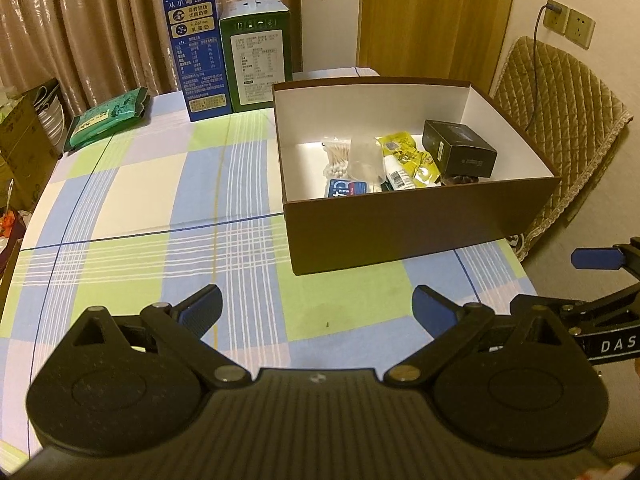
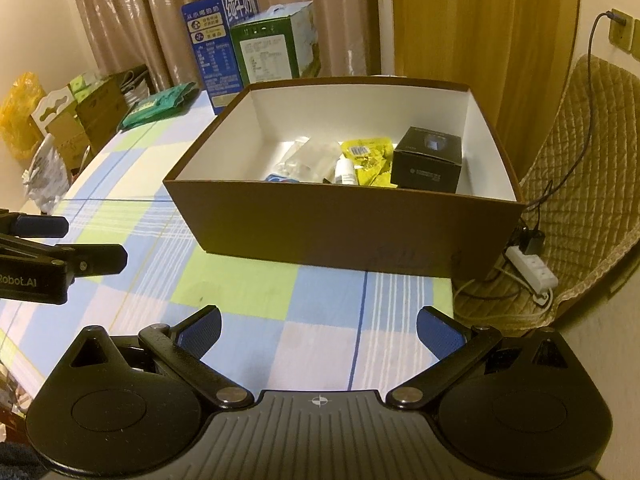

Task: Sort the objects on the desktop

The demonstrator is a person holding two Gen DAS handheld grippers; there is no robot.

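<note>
Both the left gripper [image 1: 316, 308] and the right gripper [image 2: 318, 330] hover with fingers wide and empty; ahead, the brown box [image 1: 420, 232] looks full, so reaching in risks snagging its near wall.

Box [image 1: 420, 232] on the table [image 1: 140, 200], cartons [image 1: 224, 56] behind it.

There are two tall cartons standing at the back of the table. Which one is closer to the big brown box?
The green carton. It stands right by the brown box's back corner; the blue carton stands on its far side.
</note>
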